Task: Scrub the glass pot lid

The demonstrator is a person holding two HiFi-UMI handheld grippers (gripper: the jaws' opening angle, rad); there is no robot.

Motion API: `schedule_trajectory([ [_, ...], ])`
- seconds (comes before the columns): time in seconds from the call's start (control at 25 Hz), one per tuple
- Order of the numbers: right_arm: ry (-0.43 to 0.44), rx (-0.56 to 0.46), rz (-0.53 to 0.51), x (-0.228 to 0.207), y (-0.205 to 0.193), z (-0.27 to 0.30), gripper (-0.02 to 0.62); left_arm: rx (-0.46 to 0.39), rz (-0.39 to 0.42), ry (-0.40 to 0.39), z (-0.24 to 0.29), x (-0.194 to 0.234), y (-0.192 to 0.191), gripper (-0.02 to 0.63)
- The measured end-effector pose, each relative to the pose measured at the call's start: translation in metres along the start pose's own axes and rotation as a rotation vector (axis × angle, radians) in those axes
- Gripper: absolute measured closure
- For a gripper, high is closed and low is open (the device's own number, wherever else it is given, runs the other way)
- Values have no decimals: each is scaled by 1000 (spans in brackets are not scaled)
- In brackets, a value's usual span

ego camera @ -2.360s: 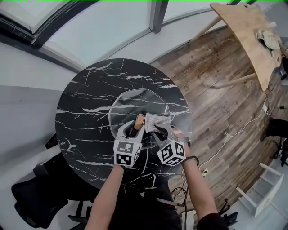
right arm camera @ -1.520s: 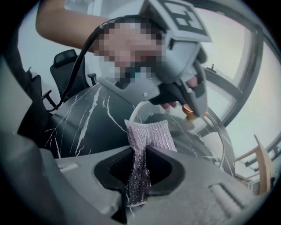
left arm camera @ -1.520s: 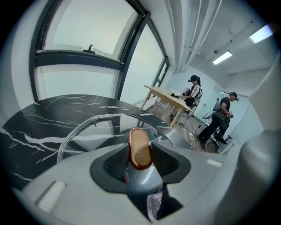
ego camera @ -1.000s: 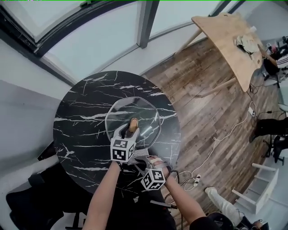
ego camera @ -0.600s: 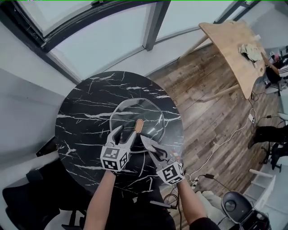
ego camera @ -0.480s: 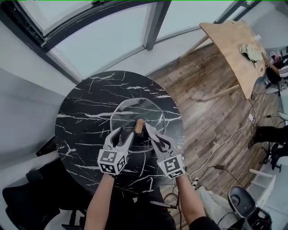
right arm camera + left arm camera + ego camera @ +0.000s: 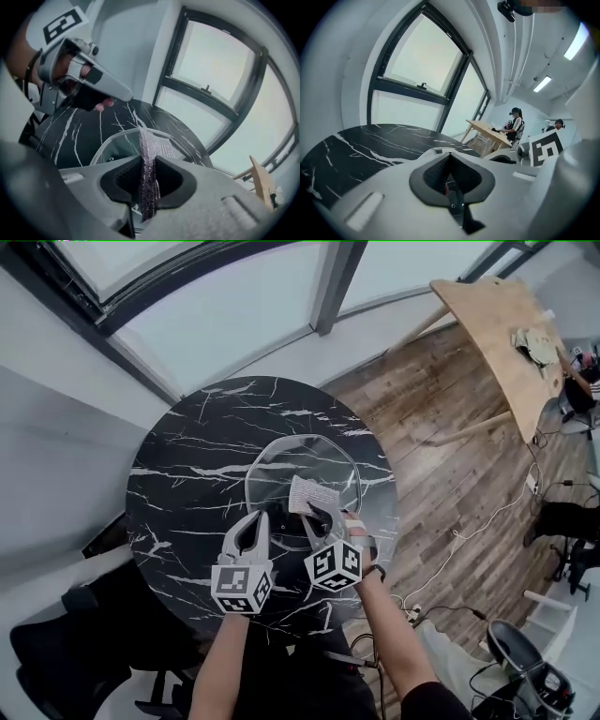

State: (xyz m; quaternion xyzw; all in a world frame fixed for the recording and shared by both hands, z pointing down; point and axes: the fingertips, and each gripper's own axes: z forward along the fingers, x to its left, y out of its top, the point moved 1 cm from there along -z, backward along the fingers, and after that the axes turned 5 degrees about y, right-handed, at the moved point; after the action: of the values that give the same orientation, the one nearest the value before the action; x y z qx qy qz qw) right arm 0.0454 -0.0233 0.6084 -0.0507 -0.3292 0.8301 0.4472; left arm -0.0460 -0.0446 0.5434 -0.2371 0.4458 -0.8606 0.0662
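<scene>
The glass pot lid (image 7: 292, 457) lies flat on the round black marble table (image 7: 187, 474). My right gripper (image 7: 319, 513) is shut on a grey scrub pad (image 7: 307, 495), which it holds over the middle of the lid and hides the knob. In the right gripper view the pad (image 7: 149, 154) stands upright between the jaws above the lid (image 7: 110, 143). My left gripper (image 7: 255, 519) is shut with nothing in it, over the table just off the lid's near left rim. The left gripper (image 7: 123, 95) also shows at the upper left of the right gripper view.
A wooden table (image 7: 511, 329) stands at the far right on a plank floor (image 7: 441, 456) with cables (image 7: 469, 540). A black office chair (image 7: 84, 652) is at the near left. Windows run behind the marble table. Two people (image 7: 514, 123) are at the wooden table.
My left gripper left the lid's knob, drew back to the near left and shut. My right gripper carried the pad from the near table edge onto the middle of the lid.
</scene>
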Motion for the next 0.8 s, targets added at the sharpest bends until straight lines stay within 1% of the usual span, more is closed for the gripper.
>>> schedule_trajectory([
  [0.08, 21, 13, -22, 15, -3, 0, 517, 3, -4, 12, -4, 6, 0, 604],
  [0.16, 31, 17, -18, 24, -5, -2, 517, 4, -26, 20, -8, 12, 1, 604],
  [0.44, 46, 17, 7, 34, -5, -5, 517, 4, -50, 16, -15, 17, -4, 604],
  [0.6, 72, 14, 24, 39, -10, 0, 517, 8, -37, -2, -13, 12, -9, 604],
  [0.68, 93, 26, 5, 47, -14, 5, 517, 15, -29, -4, -14, 12, -13, 604],
  [0.8, 142, 63, -60, 72, -29, 15, 517, 20, -27, 0, -18, 15, -16, 604],
])
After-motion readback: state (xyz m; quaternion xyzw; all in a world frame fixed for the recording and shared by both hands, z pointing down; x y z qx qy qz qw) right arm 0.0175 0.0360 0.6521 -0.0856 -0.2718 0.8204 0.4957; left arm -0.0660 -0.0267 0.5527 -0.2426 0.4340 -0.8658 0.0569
